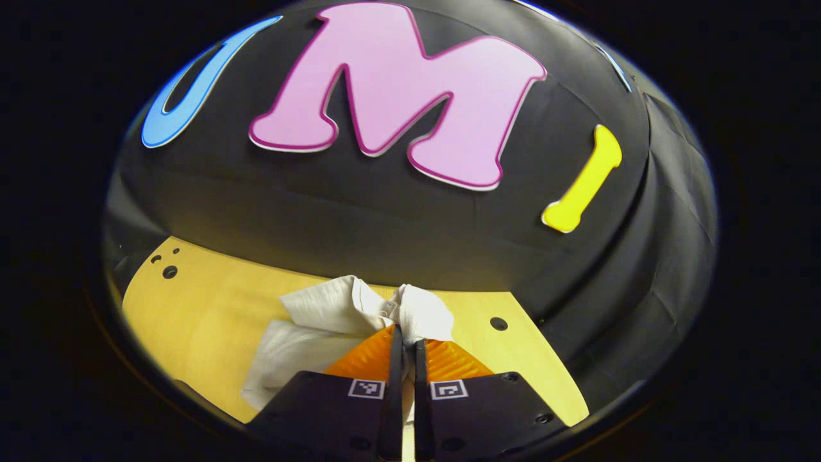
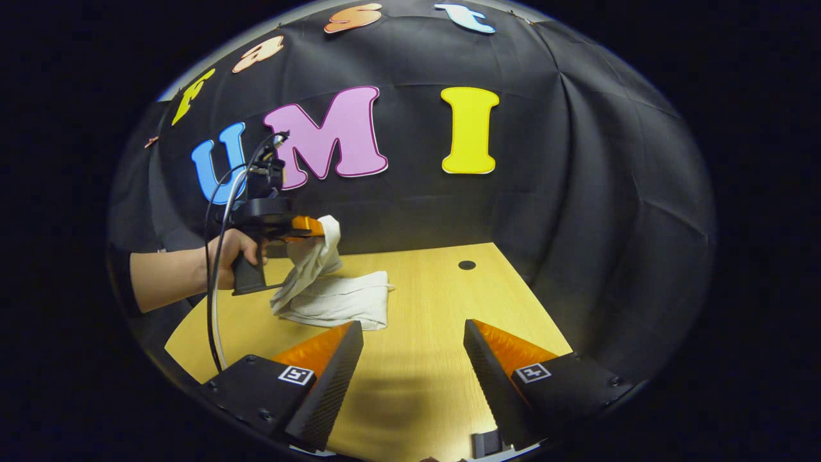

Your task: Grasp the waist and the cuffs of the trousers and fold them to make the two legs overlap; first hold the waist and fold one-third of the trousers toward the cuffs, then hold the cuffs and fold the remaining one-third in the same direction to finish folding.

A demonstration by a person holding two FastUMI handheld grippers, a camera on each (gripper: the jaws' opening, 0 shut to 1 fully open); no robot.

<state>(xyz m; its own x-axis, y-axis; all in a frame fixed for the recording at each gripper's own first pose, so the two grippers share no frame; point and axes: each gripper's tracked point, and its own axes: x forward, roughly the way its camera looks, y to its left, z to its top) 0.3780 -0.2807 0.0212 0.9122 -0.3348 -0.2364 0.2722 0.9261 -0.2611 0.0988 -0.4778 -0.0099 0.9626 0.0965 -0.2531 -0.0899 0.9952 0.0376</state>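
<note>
Pale off-white trousers [image 2: 340, 298] lie partly folded on the wooden table [image 2: 423, 301], toward its left side in the right gripper view. One end of them [image 2: 317, 253] hangs lifted off the table from my left gripper [image 2: 321, 228], held by a hand. In the left gripper view that gripper [image 1: 405, 333] is shut on a bunched wad of the trousers [image 1: 359, 308], cloth spilling out to the left of the fingers. My right gripper [image 2: 414, 337] stands open above bare table, to the right of the trousers and apart from them, nothing between its fingers.
The table [image 1: 205, 301] ends at the black cloth wall close behind the trousers. Small round holes [image 2: 467, 264] mark the tabletop near its far edge. A person's forearm [image 2: 170, 276] and a cable [image 2: 215, 308] come in from the left.
</note>
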